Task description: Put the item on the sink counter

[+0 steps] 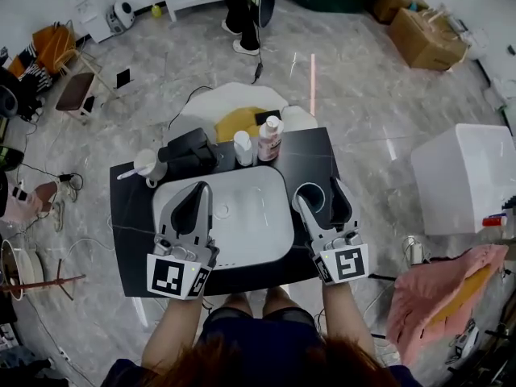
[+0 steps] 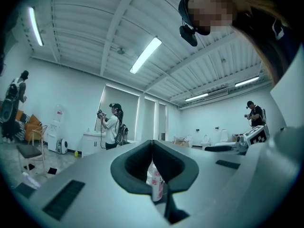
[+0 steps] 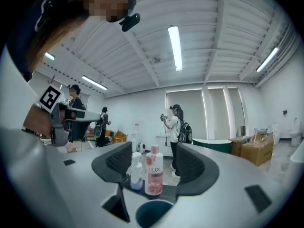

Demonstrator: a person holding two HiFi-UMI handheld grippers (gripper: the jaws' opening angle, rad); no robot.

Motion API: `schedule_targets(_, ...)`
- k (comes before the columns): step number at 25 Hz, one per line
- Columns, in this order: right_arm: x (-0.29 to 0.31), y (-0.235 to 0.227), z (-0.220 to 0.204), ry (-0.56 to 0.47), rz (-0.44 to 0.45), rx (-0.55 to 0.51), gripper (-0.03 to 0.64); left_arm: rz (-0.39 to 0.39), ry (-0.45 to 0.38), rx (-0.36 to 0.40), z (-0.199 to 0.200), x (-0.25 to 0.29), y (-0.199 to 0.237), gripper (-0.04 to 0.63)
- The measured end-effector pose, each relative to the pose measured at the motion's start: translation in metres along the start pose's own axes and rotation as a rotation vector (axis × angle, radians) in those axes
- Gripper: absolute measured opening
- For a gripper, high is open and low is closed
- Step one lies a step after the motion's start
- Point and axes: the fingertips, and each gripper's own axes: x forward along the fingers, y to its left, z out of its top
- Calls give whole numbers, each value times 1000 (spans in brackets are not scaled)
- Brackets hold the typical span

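Observation:
A black sink counter [image 1: 129,240] holds a white basin [image 1: 250,232]. At its back edge stand a pink LUX bottle [image 1: 270,138] [image 3: 154,172] and a smaller white bottle [image 1: 243,147] [image 3: 136,174]. My right gripper [image 1: 320,196] [image 3: 153,146] is open over the counter's right part, its jaws on either side of a dark teal cup [image 1: 311,200] [image 3: 154,216] without closing on it. Over the basin's left rim, my left gripper [image 1: 197,192] [image 2: 152,144] is shut with nothing in it; the pink bottle [image 2: 156,184] shows through the gap below its tips.
A black object [image 1: 189,151] and a white cup [image 1: 147,166] with a brush sit on the counter's back left. A white box [image 1: 463,176] and pink cloth [image 1: 439,297] lie to the right, cardboard boxes [image 1: 419,31] far right. A person [image 1: 242,14] stands beyond.

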Motion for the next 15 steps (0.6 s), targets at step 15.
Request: schedule_targets(15, -62, -12, 93, -33, -133, -13, 15, -26, -20, 27, 45, -33, -16, 21)
